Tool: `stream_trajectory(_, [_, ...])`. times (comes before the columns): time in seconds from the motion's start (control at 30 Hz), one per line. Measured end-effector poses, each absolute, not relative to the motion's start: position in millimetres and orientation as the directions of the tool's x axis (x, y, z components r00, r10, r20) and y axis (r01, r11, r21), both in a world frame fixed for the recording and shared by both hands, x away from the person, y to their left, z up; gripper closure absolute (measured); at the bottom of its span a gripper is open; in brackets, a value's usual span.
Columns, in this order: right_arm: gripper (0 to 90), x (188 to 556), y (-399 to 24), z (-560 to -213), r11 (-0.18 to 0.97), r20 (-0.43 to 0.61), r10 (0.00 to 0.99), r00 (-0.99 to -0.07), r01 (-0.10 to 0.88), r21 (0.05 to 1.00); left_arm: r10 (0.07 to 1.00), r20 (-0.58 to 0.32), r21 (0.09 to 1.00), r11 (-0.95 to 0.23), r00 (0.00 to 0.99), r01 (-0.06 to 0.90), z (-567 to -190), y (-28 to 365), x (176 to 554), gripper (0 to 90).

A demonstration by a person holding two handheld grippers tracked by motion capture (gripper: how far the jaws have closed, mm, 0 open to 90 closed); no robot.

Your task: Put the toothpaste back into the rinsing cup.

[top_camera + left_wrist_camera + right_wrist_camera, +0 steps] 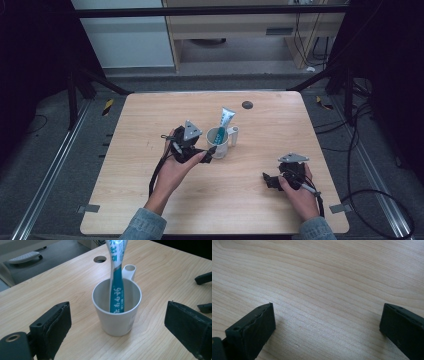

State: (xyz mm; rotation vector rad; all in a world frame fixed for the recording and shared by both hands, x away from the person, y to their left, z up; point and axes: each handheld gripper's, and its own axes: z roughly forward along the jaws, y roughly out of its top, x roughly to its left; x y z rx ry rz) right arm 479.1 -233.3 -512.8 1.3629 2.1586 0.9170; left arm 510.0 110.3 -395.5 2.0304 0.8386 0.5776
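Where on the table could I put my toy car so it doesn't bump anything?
The table has bare wood along its far edge behind the cup except for a round hole, across its left side, and in the front middle between the two forearms. It is crowded around the cup, where the left tool sits, and near the right tool.

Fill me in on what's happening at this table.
A person works at a wooden table with a hand-held gripper in each hand. The left hand-held gripper is open, its jaws on either side of a white mug without touching it. A toothpaste tube stands in the mug. The right hand-held gripper is open over bare wood, holding nothing.
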Motion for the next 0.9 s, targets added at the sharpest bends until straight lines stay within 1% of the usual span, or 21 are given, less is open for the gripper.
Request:
stream_trajectory(0.17, [0.4,479.1,-233.3,-512.8,0.300,-0.007,0.904,-0.427,0.623,0.723,0.747,0.075,0.836,-0.409,0.660,0.367,-403.2,123.8,507.5,5.7])
stream_trajectory(0.23, [0.4,479.1,-233.3,-512.8,0.299,-0.007,0.904,-0.427,0.623,0.723,0.756,0.060,0.833,-0.398,0.652,0.384,-411.8,132.0,506.9,5.0])
stream_trajectory(0.43, [0.4,479.1,-233.2,-512.8,0.298,-0.005,0.904,-0.427,0.623,0.723,0.769,0.041,0.828,-0.384,0.638,0.409,-423.2,142.6,507.3,4.7])
stream_trajectory(0.47, [0.4,479.1,-233.2,-512.8,0.299,-0.006,0.904,-0.427,0.623,0.723,0.765,0.062,0.814,-0.411,0.642,0.410,-424.5,145.9,507.0,4.7])
stream_trajectory(0.5, [0.4,479.1,-233.2,-512.8,0.298,-0.005,0.904,-0.427,0.623,0.723,0.765,0.062,0.814,-0.411,0.642,0.410,-424.5,145.9,507.0,4.5])
stream_trajectory(0.6, [0.4,479.2,-233.2,-512.8,0.298,-0.005,0.904,-0.427,0.623,0.723,0.769,0.099,0.808,-0.432,0.632,0.400,-425.5,155.7,503.9,4.0])
stream_trajectory(0.67, [0.4,479.2,-233.2,-512.8,0.298,-0.005,0.904,-0.427,0.623,0.723,0.781,0.124,0.795,-0.447,0.613,0.409,-429.0,169.8,503.0,3.8])
stream_trajectory(0.77, [0.4,479.2,-233.2,-512.8,0.298,-0.005,0.904,-0.427,0.623,0.723,0.792,0.130,0.788,-0.448,0.596,0.423,-431.7,180.7,504.0,3.8])
stream_trajectory(0.8, [0.4,479.2,-233.2,-512.8,0.299,-0.006,0.904,-0.427,0.623,0.723,0.805,0.126,0.789,-0.436,0.580,0.433,-433.6,192.6,504.8,4.0])
stream_trajectory(0.9, [0.4,479.2,-233.2,-512.8,0.298,-0.005,0.904,-0.427,0.623,0.723,0.823,0.123,0.779,-0.426,0.554,0.459,-436.2,211.0,507.5,4.1])
